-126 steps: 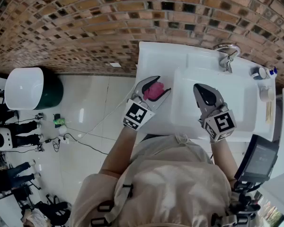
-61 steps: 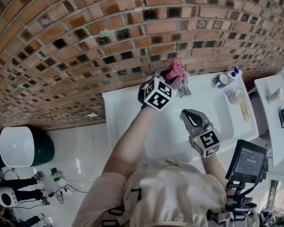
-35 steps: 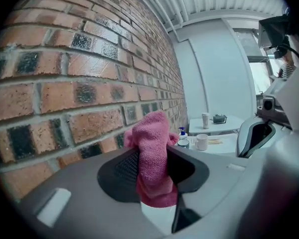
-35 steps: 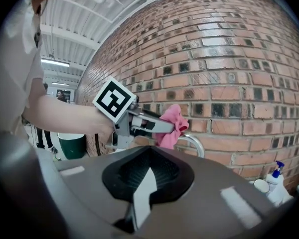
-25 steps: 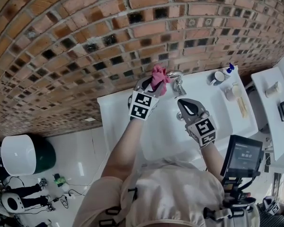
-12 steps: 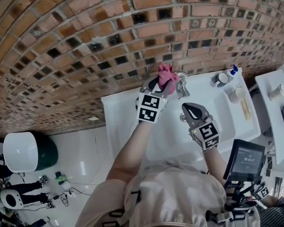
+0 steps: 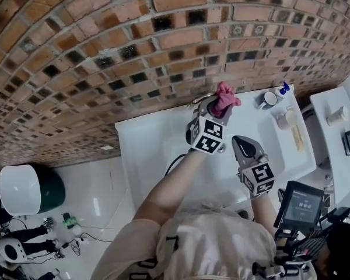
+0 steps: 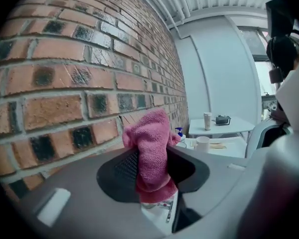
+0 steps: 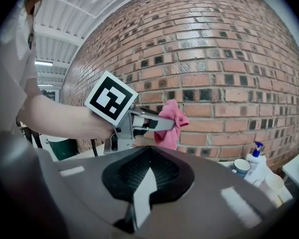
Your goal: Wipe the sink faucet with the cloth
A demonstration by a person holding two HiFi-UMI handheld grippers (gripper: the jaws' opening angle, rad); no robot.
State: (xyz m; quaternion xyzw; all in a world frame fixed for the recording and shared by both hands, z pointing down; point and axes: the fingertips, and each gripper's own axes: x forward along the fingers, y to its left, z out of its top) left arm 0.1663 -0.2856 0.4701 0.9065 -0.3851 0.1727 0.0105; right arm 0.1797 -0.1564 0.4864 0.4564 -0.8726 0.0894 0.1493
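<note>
- One brick wall (image 7: 105, 51) fills most of what we see from the head view, rising straight behind the sink.
- Below it sits the white sink (image 7: 157, 139), with the basin under both our arms.
- Our left claw (image 7: 217, 105) reaches to the back edge of the sink, close against the wall. Its jaws are clamped on the pink cloth (image 8: 152, 148), which stands up in a bunch between the pads.
- Our right claw (image 7: 243, 143) hangs over the basin, just beside the left one and nearer to us. Its jaws are together with nothing between them, and only a thin sliver of white shows below the tips.
- From the right gripper view, the cloth pokes out past the left claw's tips, in front of the bricks.
- From the head view, the faucet is covered by the left claw and the cloth. In the left gripper view a small chrome part (image 8: 167, 210) shows just under the cloth, but we cannot tell whether they touch.
- Right of the cloth, a mug (image 7: 267, 100) and a blue-topped spray bottle (image 7: 284, 89) stand on the sink's back corner.
</note>
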